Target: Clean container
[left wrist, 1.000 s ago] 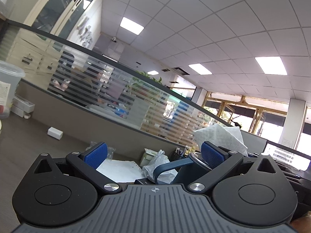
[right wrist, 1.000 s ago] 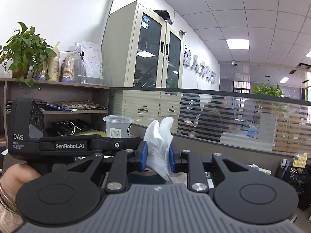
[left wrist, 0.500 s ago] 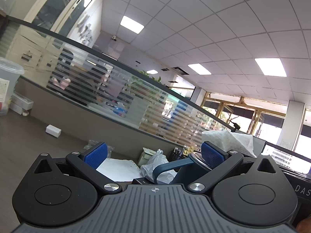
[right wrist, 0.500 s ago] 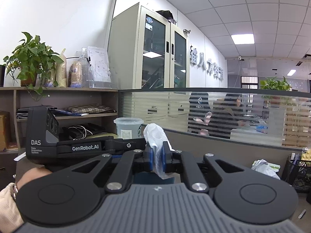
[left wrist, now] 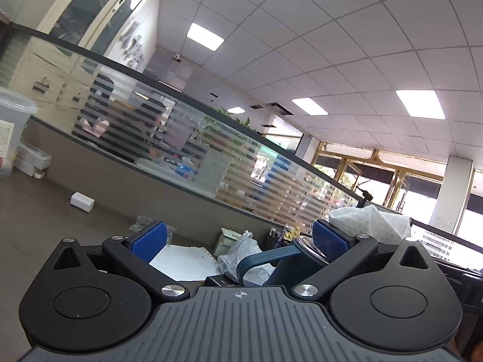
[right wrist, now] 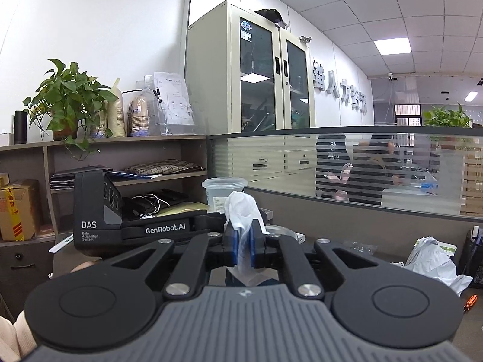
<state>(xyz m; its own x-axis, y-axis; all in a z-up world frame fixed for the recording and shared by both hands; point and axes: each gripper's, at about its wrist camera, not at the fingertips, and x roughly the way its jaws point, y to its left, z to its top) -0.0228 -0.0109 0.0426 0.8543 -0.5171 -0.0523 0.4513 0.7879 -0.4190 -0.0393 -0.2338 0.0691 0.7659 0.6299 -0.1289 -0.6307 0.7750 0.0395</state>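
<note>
Container (left wrist: 283, 268), dark blue with a looped handle and a shiny rim, is seen low in the left wrist view, lying between the fingers of the left gripper (left wrist: 238, 238) and close against the right-hand one. The 2 blue pads (left wrist: 148, 241) of this gripper are spread wide apart. The right-hand pad sits just at the container's rim, but whether it touches cannot be told.

A white tissue (right wrist: 241, 208) is pinched in the right gripper (right wrist: 243, 238), whose 2 pads are pressed together on it, with a crumpled tuft standing up above them. In the left wrist view the same tissue (left wrist: 371, 223) is seen just beyond the container's rim, to the right. In the right wrist view the black body of the left gripper is seen just to the left of the tissue.

On the desk (left wrist: 45, 220) a sheet of paper (left wrist: 184, 259) and a crumpled white plastic bag (left wrist: 241, 250) lie behind the container. A clear plastic cup (right wrist: 223, 190) stands further back, near the striped glass partition (right wrist: 392, 163).
</note>
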